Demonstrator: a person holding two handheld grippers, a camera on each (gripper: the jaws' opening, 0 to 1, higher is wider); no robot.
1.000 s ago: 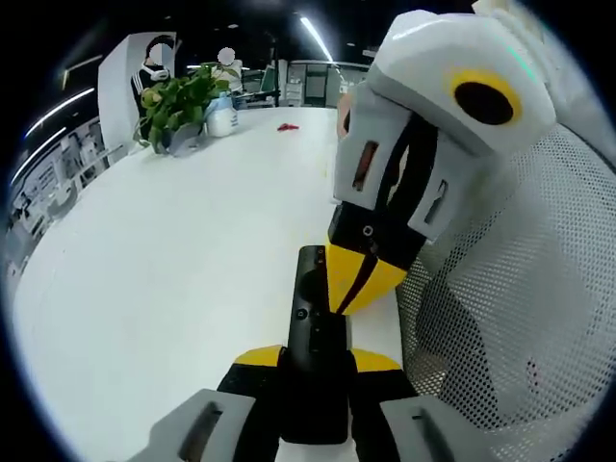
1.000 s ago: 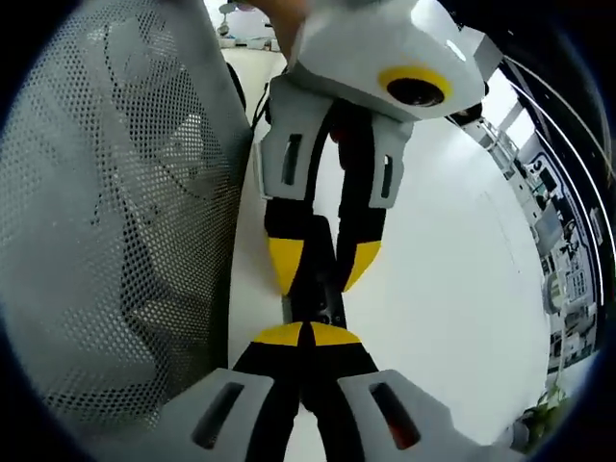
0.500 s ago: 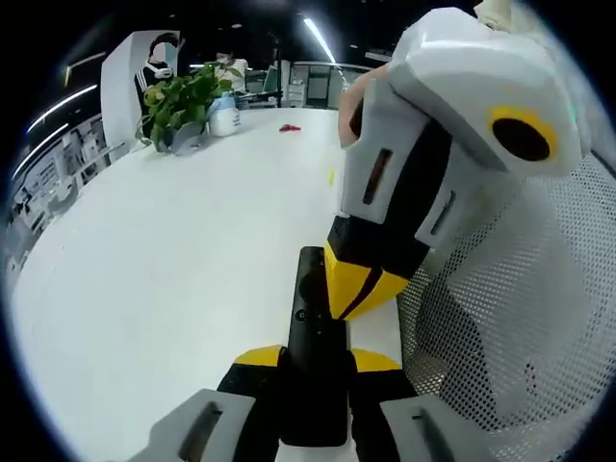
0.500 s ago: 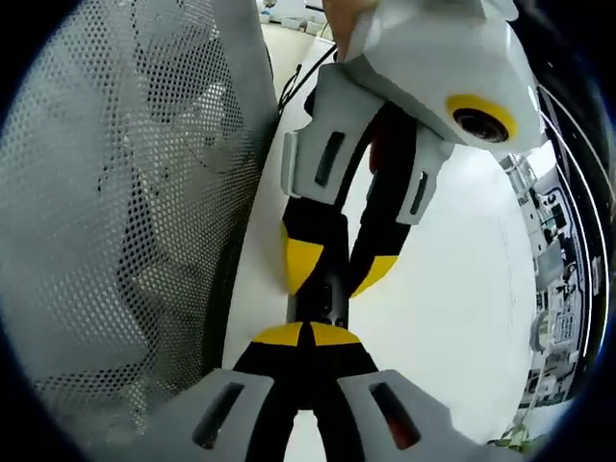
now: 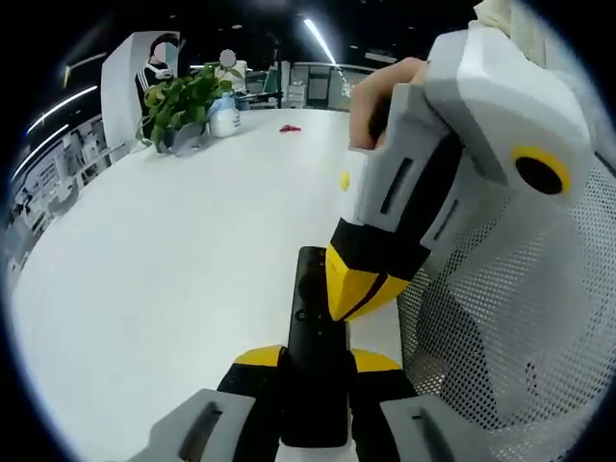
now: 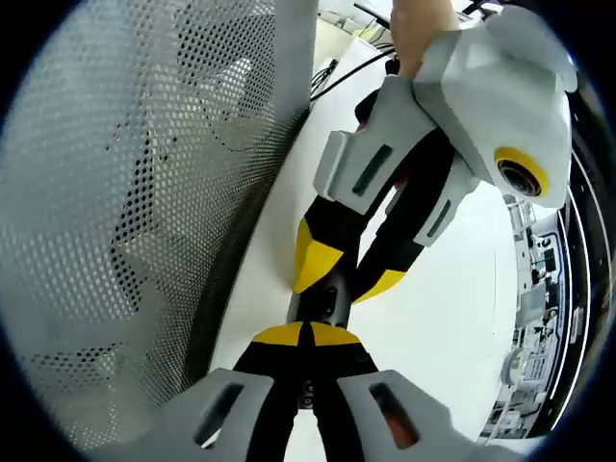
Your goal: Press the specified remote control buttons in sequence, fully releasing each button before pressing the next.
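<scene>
While the left gripper (image 5: 316, 361) clamps the remote (image 5: 315, 337), mesh (image 5: 500, 327) crowds beside.

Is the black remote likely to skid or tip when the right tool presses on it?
Probably neither: the remote looks like a stiff, flat slab, and the left tool grips it from both sides. The right tool presses beyond that grip, so some slight tilt seems possible.

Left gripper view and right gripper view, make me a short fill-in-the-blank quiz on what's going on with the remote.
1. The left gripper is shut on the black ____.
2. The right gripper's closed yellow tips rest on the remote control's ____ face.
3. The remote lies on a ____ table.
4. A potted ____ stands at the table's far end.

Missing words: remote control; button; white; plant
</scene>
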